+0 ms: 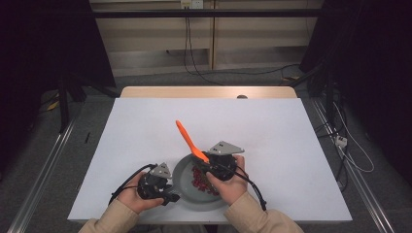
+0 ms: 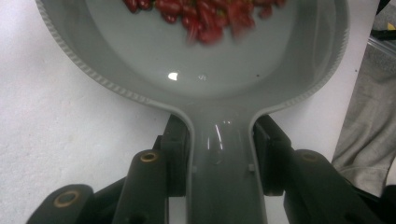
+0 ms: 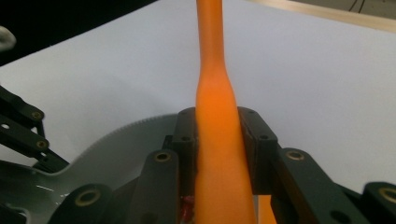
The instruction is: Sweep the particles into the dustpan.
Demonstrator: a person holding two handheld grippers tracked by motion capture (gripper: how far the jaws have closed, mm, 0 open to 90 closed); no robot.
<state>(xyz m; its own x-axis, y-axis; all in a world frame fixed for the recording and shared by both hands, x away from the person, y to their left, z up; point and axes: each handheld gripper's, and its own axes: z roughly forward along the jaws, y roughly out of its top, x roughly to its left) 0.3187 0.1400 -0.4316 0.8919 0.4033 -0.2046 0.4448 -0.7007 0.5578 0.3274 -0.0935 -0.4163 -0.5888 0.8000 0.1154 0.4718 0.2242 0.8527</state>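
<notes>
High view: your left gripper [image 1: 167,195] clamps the grey shallow pan [image 1: 182,177] by its handle | right gripper [image 1: 206,162] grips orange plastic spatula [image 1: 189,141] over red beans [image 1: 199,177] | pan on white table [image 1: 145,131].

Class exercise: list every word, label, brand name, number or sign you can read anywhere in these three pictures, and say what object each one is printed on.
No readable text anywhere.
Grey pan with red beans: no marking, only light glints.
Orange utensil: plain.
Left gripper and right gripper: bare black jaws, no lettering.
White table cover: blank.
Wall socket plate in the high view: too small to tell.
</notes>
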